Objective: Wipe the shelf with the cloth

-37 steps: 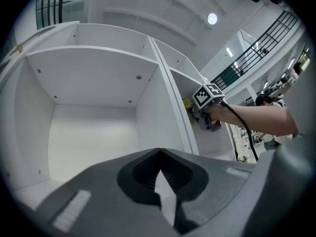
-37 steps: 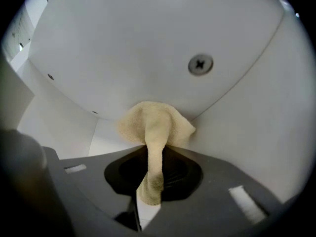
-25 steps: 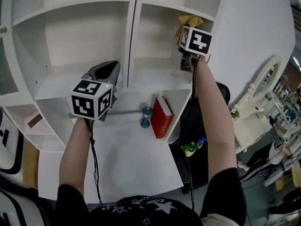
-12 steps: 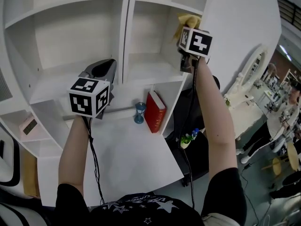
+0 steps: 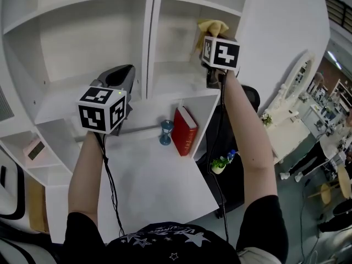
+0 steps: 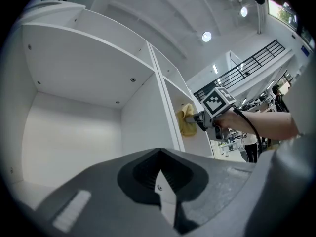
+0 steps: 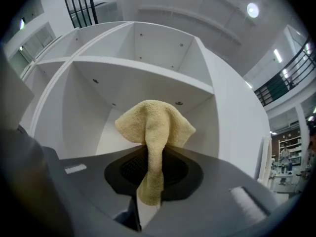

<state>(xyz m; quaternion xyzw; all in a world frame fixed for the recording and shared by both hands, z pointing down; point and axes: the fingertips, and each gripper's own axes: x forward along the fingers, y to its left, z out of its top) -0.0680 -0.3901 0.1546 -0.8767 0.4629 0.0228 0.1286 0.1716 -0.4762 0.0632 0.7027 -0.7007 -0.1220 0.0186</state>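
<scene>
Your right tool (image 5: 212, 36) holds a yellow cloth (image 5: 212, 26), its jaws pinched on the middle fold. The cloth is raised in front of the upper right compartment of the white shelf (image 5: 181, 89). Your left tool (image 5: 119, 80) is closed on nothing and points into the wider left compartment. Below, a red book (image 5: 186, 132) leans beside a blue hourglass (image 5: 166, 132) on the white bench (image 5: 159, 186).

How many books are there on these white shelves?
1: a red book leaning just right of the blue hourglass, low down under the right-hand shelf. Some shelf corners are hidden, so more may be out of sight.
</scene>
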